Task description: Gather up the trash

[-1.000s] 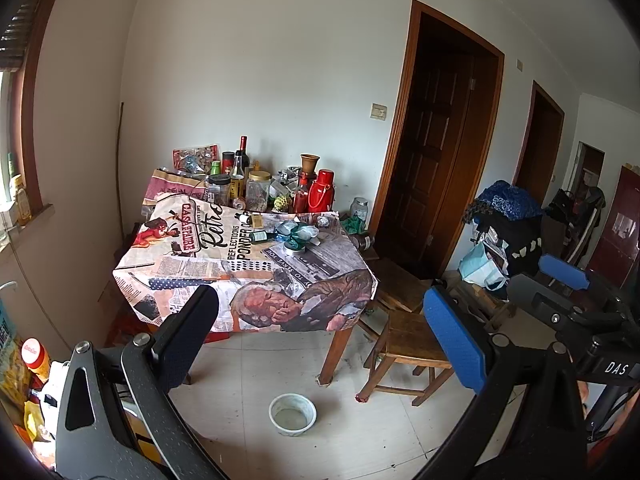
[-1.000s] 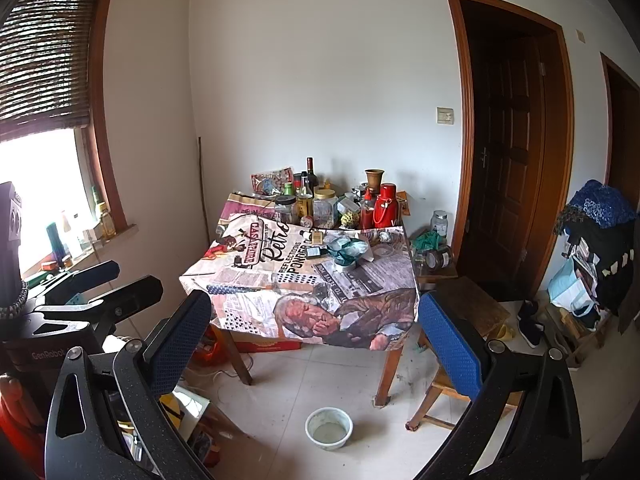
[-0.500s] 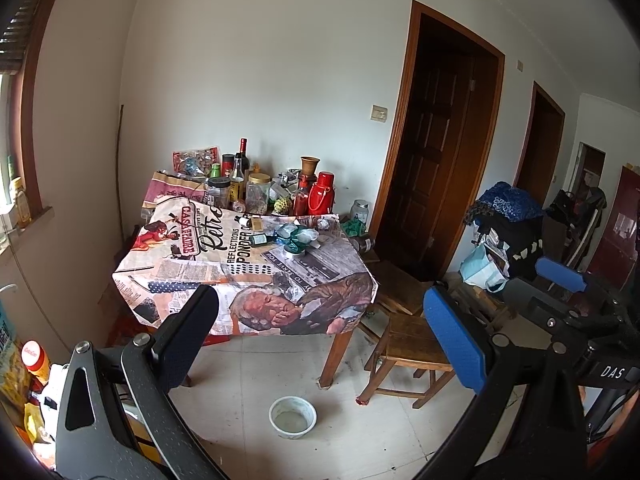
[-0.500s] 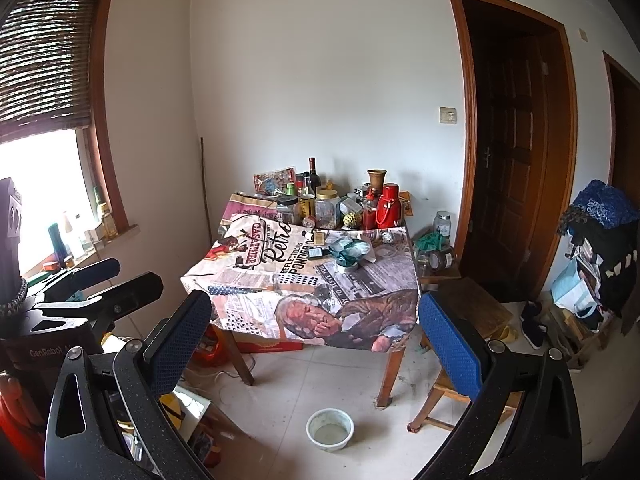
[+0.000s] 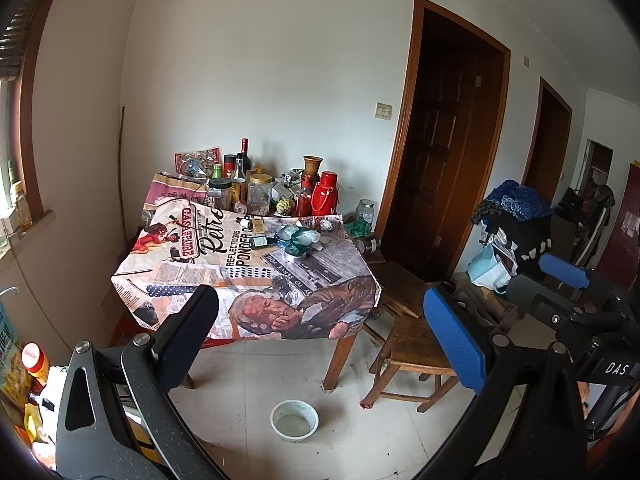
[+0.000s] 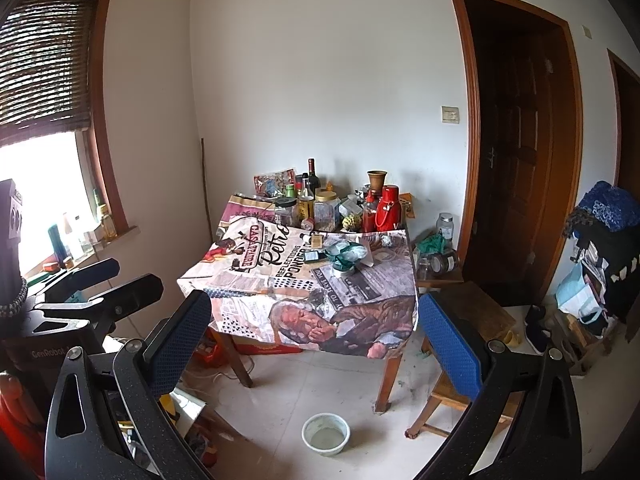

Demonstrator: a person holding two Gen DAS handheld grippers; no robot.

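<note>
A table with a printed cloth [image 5: 208, 256] [image 6: 256, 280] stands against the far wall. Crumpled pale-green plastic wrappers [image 5: 300, 238] [image 6: 346, 254] lie on it near the middle, beside a small dark bottle [image 5: 260, 242] lying on its side. My left gripper [image 5: 320, 332] is open and empty, well short of the table. My right gripper [image 6: 316, 332] is open and empty, also well short of it. The right gripper shows at the right edge of the left wrist view [image 5: 560, 280]; the left gripper shows at the left of the right wrist view [image 6: 96, 284].
Bottles, jars and a red flask [image 5: 326, 196] crowd the table's back edge. A white bowl [image 5: 295, 420] [image 6: 326, 434] sits on the floor in front. A wooden stool [image 5: 412, 356] stands right of the table. Piled bags and clothes [image 5: 512, 232] stand beside dark doors.
Both views have drifted slightly, with the table shifting a little in frame. Both grippers stay open and empty.
</note>
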